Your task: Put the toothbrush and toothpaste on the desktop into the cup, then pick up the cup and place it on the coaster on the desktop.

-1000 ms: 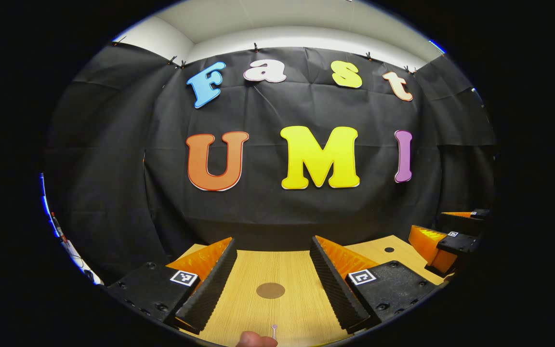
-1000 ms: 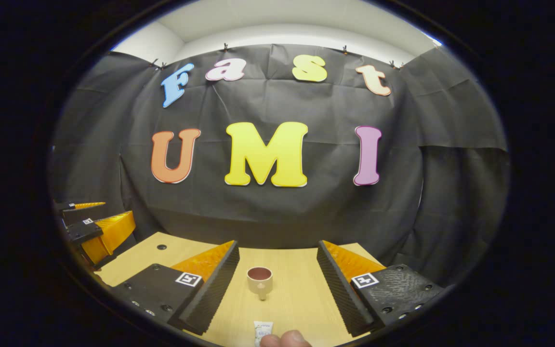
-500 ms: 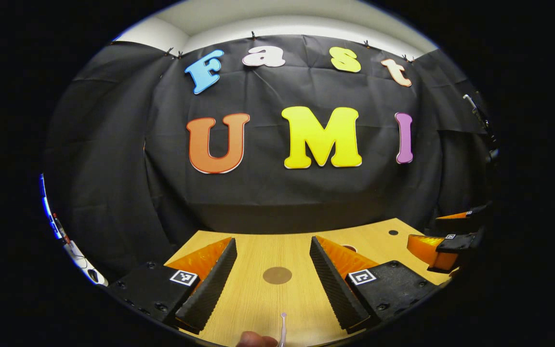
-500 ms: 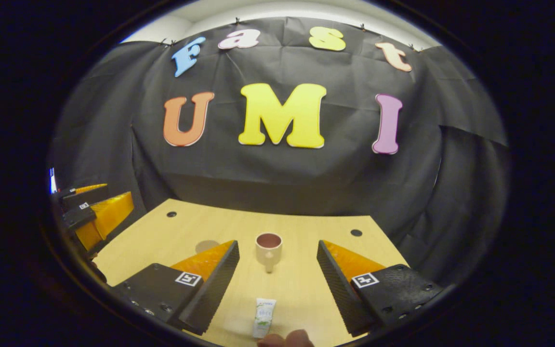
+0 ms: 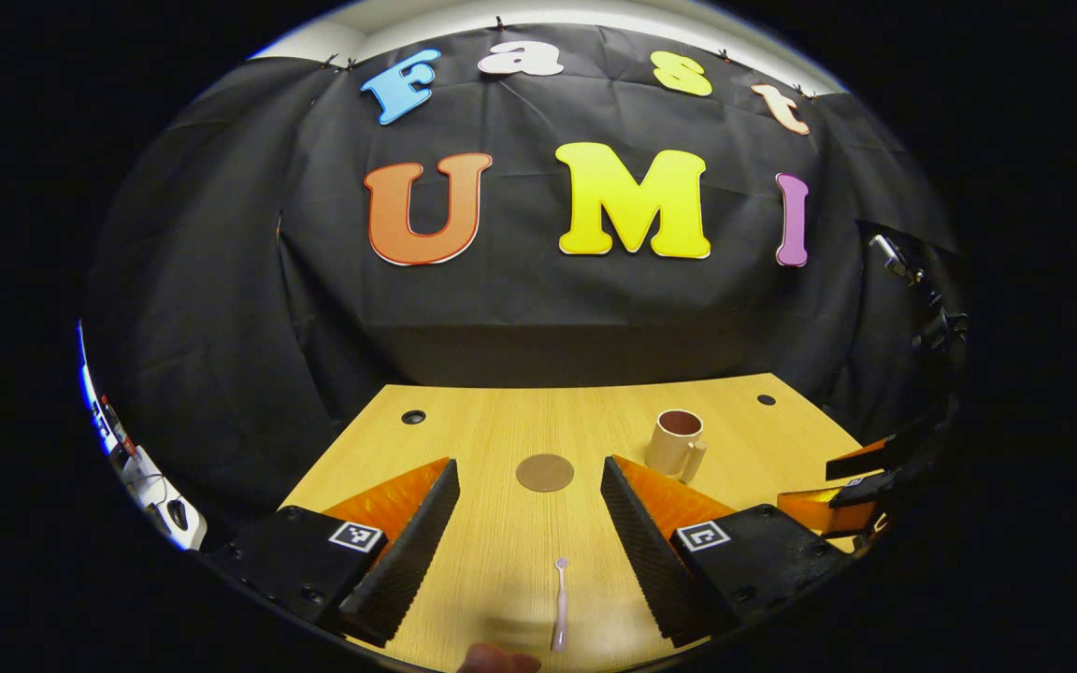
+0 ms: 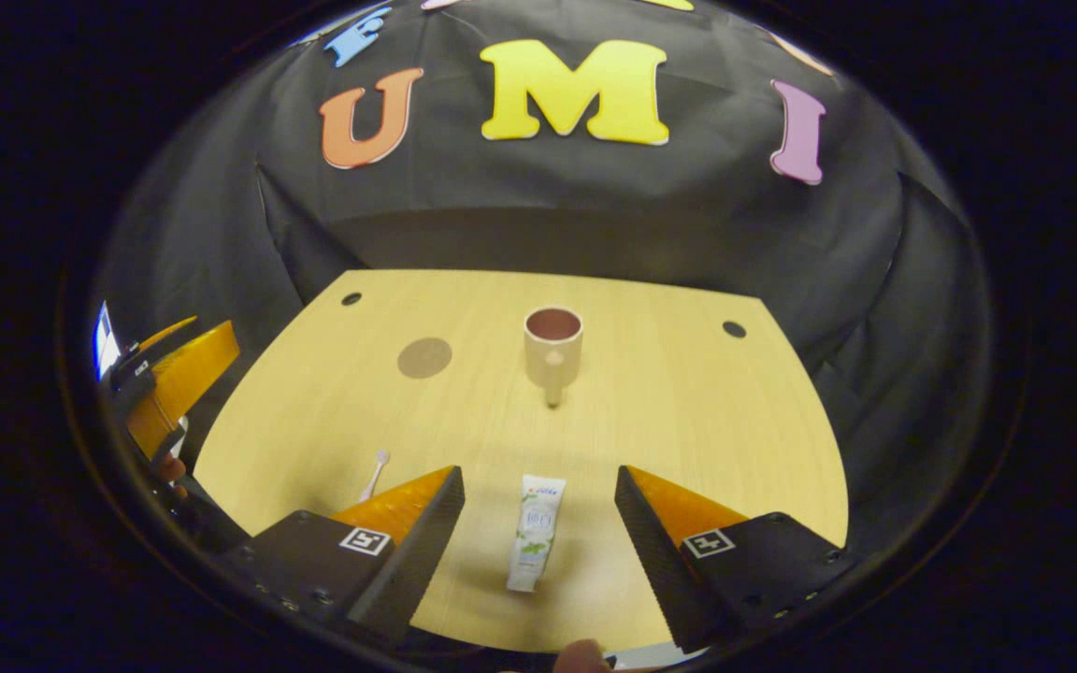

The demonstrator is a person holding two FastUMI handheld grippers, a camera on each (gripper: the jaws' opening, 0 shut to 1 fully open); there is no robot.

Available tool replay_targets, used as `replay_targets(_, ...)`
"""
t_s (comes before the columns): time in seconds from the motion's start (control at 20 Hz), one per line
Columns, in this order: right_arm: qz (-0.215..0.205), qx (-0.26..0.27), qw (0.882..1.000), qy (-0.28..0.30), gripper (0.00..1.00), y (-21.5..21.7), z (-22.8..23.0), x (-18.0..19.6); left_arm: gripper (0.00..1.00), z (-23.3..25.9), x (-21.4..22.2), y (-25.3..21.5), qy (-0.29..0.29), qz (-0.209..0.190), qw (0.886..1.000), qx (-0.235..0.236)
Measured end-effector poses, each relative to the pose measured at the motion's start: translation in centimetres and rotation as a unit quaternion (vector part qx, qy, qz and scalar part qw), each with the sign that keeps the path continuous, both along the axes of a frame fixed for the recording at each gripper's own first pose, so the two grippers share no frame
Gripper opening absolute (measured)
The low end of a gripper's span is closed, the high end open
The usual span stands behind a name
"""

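A pale toothbrush (image 5: 559, 603) lies flat on the wooden desktop (image 5: 501, 430), between the open fingers of my left gripper (image 5: 529, 481) and below them. Beyond it is a round brown coaster (image 5: 544, 472). A beige cup (image 5: 675, 444) stands upright farther right, its handle toward me. In the right gripper view a white toothpaste tube (image 6: 532, 531) lies between the open fingers of my right gripper (image 6: 538, 486). There the cup (image 6: 552, 348) stands ahead, the coaster (image 6: 424, 357) to its left, and the toothbrush head (image 6: 378, 469) peeks past the left finger. Both grippers hold nothing.
Small dark holes sit near the desktop's far corners (image 6: 351, 299) (image 6: 733, 329). Black cloth walls close the desk on three sides. My left gripper (image 6: 160, 388) shows at the left of the right gripper view, and my right gripper (image 5: 852, 477) at the right of the left gripper view.
Both views have tipped downward and risen, so more of the desktop shows. The toothpaste, toothbrush and cup now lie fully in view. Nothing on the desk has moved.
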State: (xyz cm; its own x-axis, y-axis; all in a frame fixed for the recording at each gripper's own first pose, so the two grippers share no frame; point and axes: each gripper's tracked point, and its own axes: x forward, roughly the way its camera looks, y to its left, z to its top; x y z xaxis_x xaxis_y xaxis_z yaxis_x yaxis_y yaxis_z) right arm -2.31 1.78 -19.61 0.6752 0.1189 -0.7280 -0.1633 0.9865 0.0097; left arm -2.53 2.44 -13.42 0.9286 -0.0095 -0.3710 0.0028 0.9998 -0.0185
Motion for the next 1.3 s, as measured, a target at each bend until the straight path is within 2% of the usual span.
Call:
replay_targets(0.25, -0.007, -0.009, 0.994, 0.111, 0.96, -0.1, -4.5, -1.8, 0.98, -2.6, -0.7, -0.3, 0.039, -0.009, 0.999, -0.008)
replay_targets(0.45, -0.022, 0.001, 0.978, 0.205, 0.95, 0.1, -8.3, -3.4, 0.98, -4.2, -0.9, -0.4, 0.061, -0.024, 0.998, -0.013)
replay_targets(0.95, -0.057, -0.013, 0.953, 0.296, 0.96, 0.0, -13.6, -2.7, 0.98, -6.9, -1.0, 1.2, 0.100, -0.013, 0.995, -0.021)
replay_targets(1.1, -0.069, -0.005, 0.941, 0.332, 0.96, 0.3, -14.9, -3.2, 0.98, -7.3, -0.8, 1.5, 0.104, -0.013, 0.994, -0.019)
replay_targets(1.3, -0.068, -0.018, 0.937, 0.343, 0.93, 0.3, -15.7, -3.1, 0.98, -7.7, 0.0, 2.2, 0.108, -0.010, 0.994, -0.017)
